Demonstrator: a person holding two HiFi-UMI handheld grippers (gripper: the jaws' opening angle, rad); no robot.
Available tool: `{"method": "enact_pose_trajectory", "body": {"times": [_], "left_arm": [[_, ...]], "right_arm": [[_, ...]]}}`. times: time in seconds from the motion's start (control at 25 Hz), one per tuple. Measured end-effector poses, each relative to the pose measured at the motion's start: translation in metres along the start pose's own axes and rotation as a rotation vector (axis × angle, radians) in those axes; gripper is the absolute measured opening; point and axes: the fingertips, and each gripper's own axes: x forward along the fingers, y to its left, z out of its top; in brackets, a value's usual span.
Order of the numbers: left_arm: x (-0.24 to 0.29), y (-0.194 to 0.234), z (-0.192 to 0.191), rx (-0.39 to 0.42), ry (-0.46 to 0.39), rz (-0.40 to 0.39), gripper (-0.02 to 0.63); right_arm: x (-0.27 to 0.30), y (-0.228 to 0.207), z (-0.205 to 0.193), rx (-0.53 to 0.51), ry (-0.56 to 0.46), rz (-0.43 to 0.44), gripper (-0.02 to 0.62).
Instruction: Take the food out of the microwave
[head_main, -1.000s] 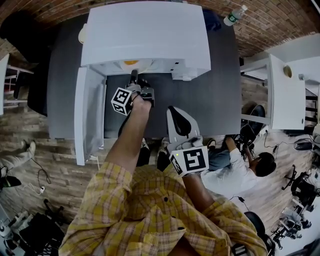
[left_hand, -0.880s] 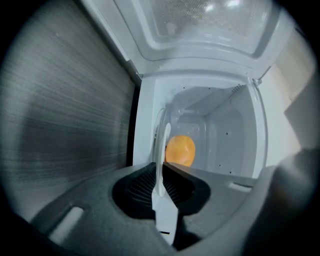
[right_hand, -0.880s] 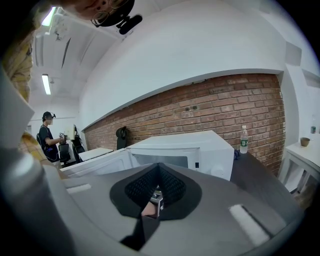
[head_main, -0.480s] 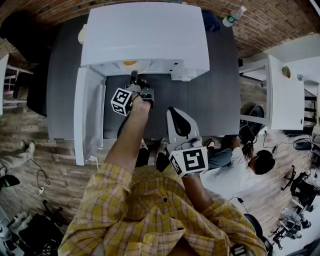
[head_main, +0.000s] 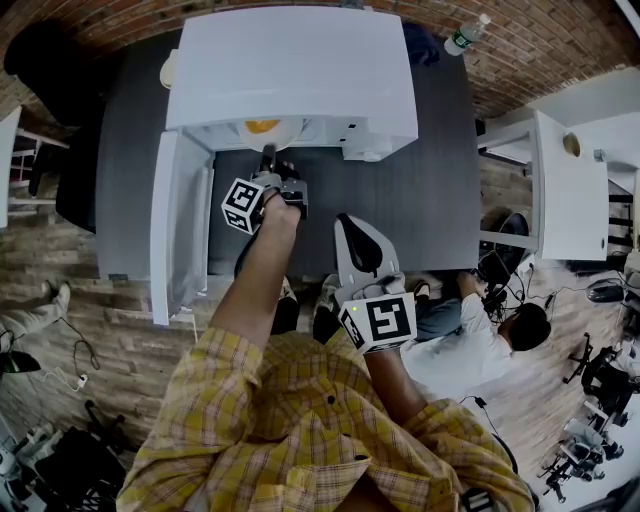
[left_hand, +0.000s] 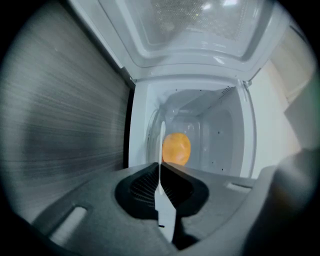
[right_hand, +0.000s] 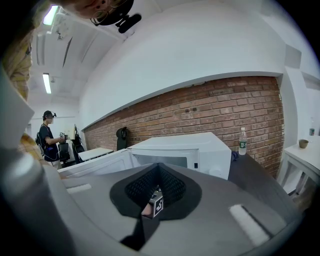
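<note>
Left claw (left_hand: 160, 167) just closed, pinching rim of plate (left_hand: 164, 212) carrying orange food (left_hand: 176, 148); right claw (right_hand: 159, 166) pressed together, empty, unmoved.

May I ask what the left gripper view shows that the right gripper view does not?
Only the left gripper view: the orange food inside the cavity, and the left gripper, its jaws just closed onto the rim of the plate. Only the right gripper view: the water bottle, the brick wall, the shut, empty right gripper. Both: the microwave with its door open.
</note>
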Motion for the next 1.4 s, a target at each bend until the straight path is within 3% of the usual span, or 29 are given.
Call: {"method": "enact_pose_trajectory", "body": {"times": [0.36,0.92,1.4], "left_arm": [[-0.021,-0.016,-0.005,-0.039,-0.005,-0.013,0.009],[-0.068,-0.039,-0.010,-0.015,0.011,-0.018,0.011],[-0.120,-0.059,-0.018,-0.044,-0.008,-0.032,0.011]], "right_arm": [[-0.011,0.006,0.003,-0.008,-0.014,0.005,0.005],[-0.031,0.013,0.009,-0.017,-0.044,0.015,0.005],[-0.055,0.015,0.009,-0.020,-0.058,0.011,0.003]]}}
